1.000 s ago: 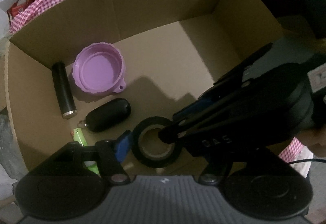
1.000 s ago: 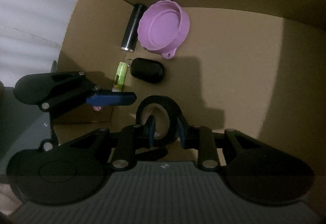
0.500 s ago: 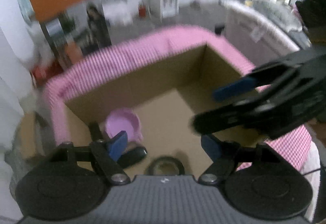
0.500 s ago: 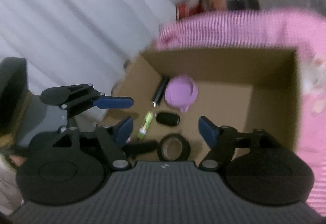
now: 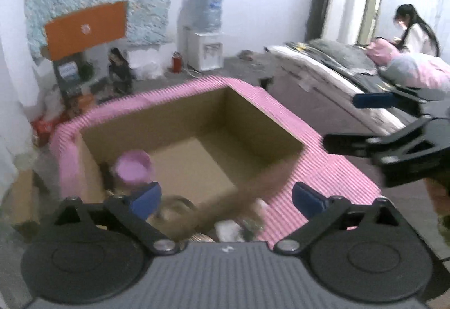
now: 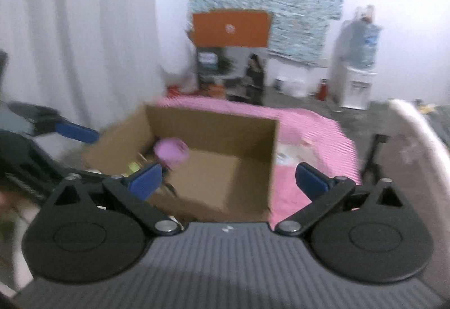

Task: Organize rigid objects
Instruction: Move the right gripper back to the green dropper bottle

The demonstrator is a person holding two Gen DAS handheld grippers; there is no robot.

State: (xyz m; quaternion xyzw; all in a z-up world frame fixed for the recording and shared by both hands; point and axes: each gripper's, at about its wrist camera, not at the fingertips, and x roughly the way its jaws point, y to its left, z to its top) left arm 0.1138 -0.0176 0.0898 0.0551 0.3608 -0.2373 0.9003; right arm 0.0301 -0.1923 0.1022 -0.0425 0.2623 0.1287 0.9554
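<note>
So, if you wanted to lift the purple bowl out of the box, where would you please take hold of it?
Probably by the rim of the purple bowl, from above: it sits mouth-up by a wall of the box, so one finger could go inside and one outside. The picture is blurred; the rim's detail is unclear.

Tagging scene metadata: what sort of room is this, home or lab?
Probably a lived-in room used for recording, not a lab. A water dispenser stands by the far wall, a bed or sofa heaped with bedding lies on the right, and the cardboard box sits on pink gingham cloth.
</note>
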